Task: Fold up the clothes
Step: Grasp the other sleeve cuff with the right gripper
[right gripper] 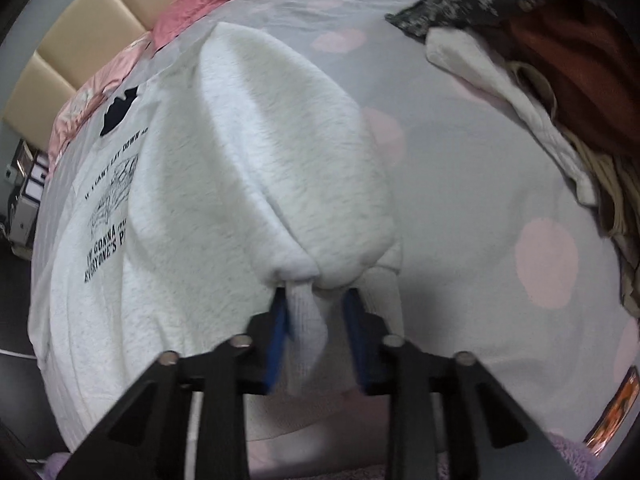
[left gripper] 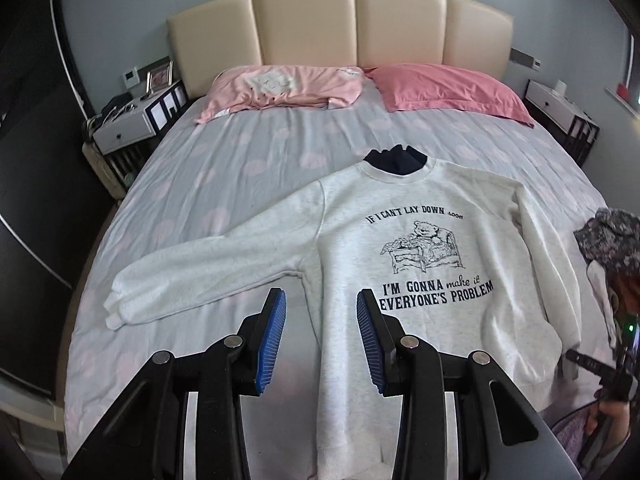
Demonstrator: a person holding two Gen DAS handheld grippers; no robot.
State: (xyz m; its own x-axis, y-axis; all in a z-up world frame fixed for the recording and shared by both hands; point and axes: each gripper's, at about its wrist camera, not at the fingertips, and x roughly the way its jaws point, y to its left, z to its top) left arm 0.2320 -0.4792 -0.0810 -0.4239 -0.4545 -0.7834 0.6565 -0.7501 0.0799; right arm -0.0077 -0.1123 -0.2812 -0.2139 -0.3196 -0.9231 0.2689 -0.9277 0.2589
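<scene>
A light grey sweatshirt (left gripper: 420,320) with a bear print and dark lettering lies face up on the bed, its left sleeve (left gripper: 192,276) stretched out flat. A navy garment (left gripper: 398,162) shows through its collar. My left gripper (left gripper: 320,294) hovers open above the sweatshirt's lower left side, nothing between its blue pads. In the right wrist view the other sleeve (right gripper: 272,140) rises like a tent toward my right gripper (right gripper: 316,292), which is shut on the bunched sleeve end. The ribbed cuff (right gripper: 306,332) hangs down between the fingers.
The bed sheet (left gripper: 240,160) is grey with pale pink dots. Two pink pillows (left gripper: 448,88) lie by the beige headboard (left gripper: 340,20). A pile of other clothes (right gripper: 560,60) sits on the bed's right side. Nightstands (left gripper: 124,128) flank the bed.
</scene>
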